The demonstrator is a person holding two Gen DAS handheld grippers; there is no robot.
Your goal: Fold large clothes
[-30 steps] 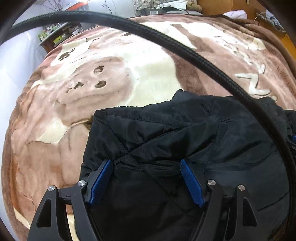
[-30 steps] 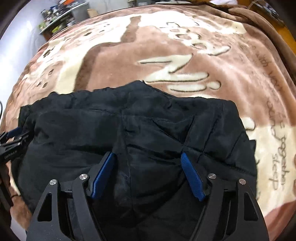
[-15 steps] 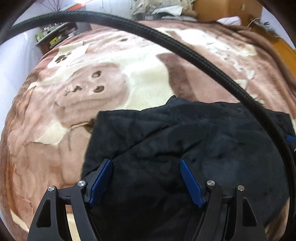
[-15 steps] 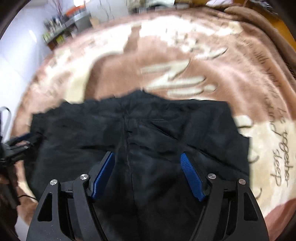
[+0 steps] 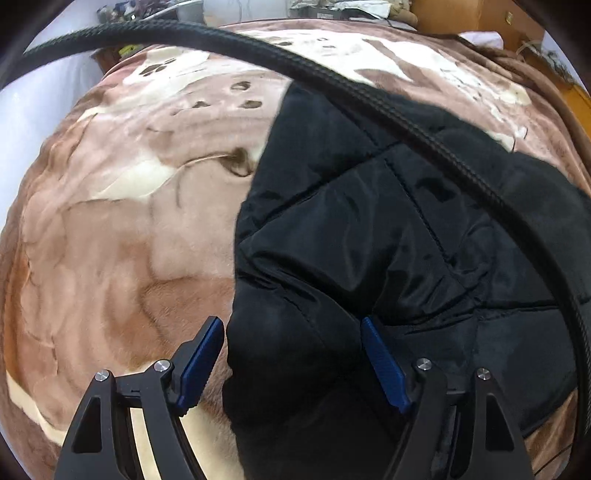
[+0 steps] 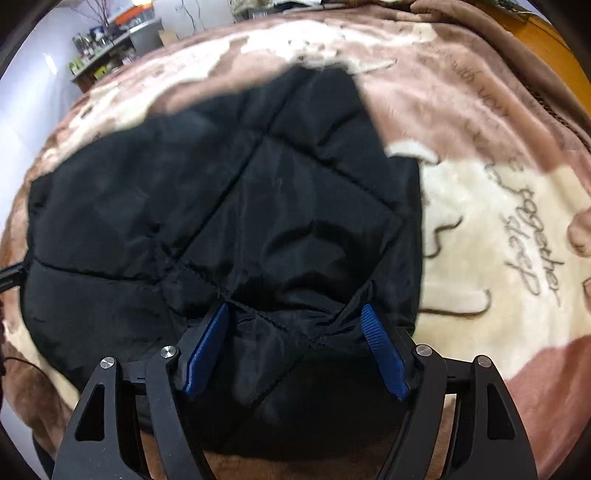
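A black quilted jacket (image 5: 388,229) lies folded on a brown and cream plush blanket (image 5: 110,240). My left gripper (image 5: 291,354) is open, its blue fingers astride the jacket's near left corner. In the right wrist view the jacket (image 6: 221,206) fills the middle. My right gripper (image 6: 295,343) is open, with a bunched fold of the jacket's near edge between its blue fingers. The left gripper's tip shows at the far left edge (image 6: 9,278) of that view.
A black braided cable (image 5: 406,122) arcs across the left wrist view above the jacket. The blanket (image 6: 498,221) carries script lettering to the jacket's right. Cluttered shelves (image 6: 103,48) and a white wall stand beyond the bed's far left. An orange wooden edge (image 6: 546,33) lies far right.
Both grippers have come down closer to the jacket and shifted. The left one now sits at the jacket's left corner, and fabric is bunched between the right gripper's fingers. Both stay open.
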